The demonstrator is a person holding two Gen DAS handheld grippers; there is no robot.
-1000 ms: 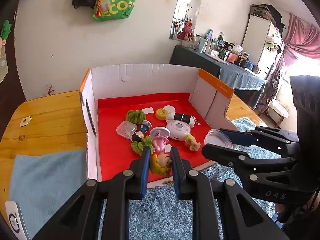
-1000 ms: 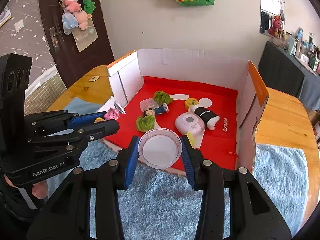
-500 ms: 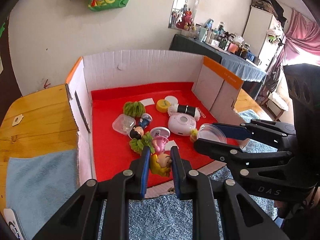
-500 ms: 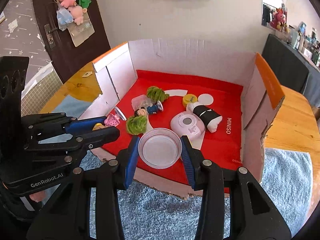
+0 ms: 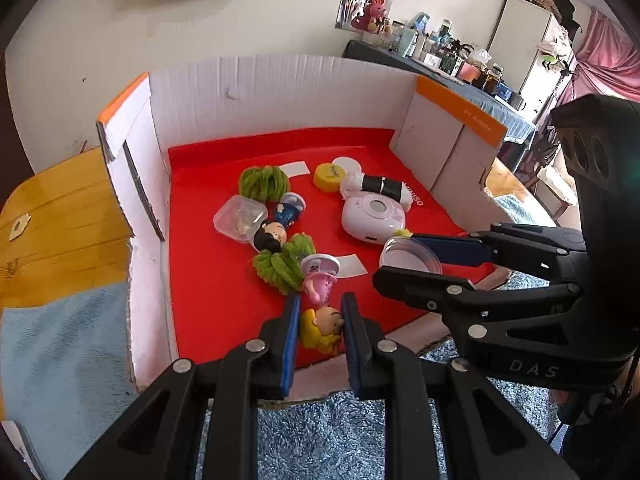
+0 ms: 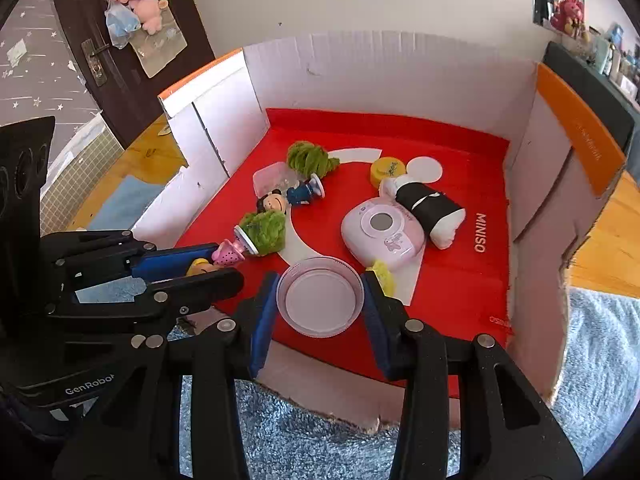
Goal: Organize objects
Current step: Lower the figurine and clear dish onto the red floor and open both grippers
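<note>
Bench (image 5: pixel 60 216) carries a blue rug (image 6: pixel 312 440) and an open-fronted cardboard box (image 5: pixel 280 92) with a red floor. Loose in the box: pink toy camera (image 6: pixel 382 236), black-and-white roll (image 6: pixel 430 208), two green pompoms (image 5: pixel 264 182), a dark-haired figurine (image 6: pixel 290 198), yellow cap (image 5: pixel 329 176), small clear case (image 5: pixel 239 218).

Step in hand: placing, both claws loaded and poised over the box's front edge. Left claw (image 5: pixel 318 326) is pinched narrow on a yellow doll (image 5: pixel 322 328), just in front of a pink cup toy (image 5: pixel 320 276). Right claw (image 6: pixel 320 298) is clamped at medium width on a clear round dish (image 6: pixel 320 296), just beside the camera.

Next move, as I judge it: lower each onto bare red floor, then spread the jaws. The dish is light and slick and may skid. The doll's drop spot is crowded by the cup toy and pompom, so shift it aside first.
</note>
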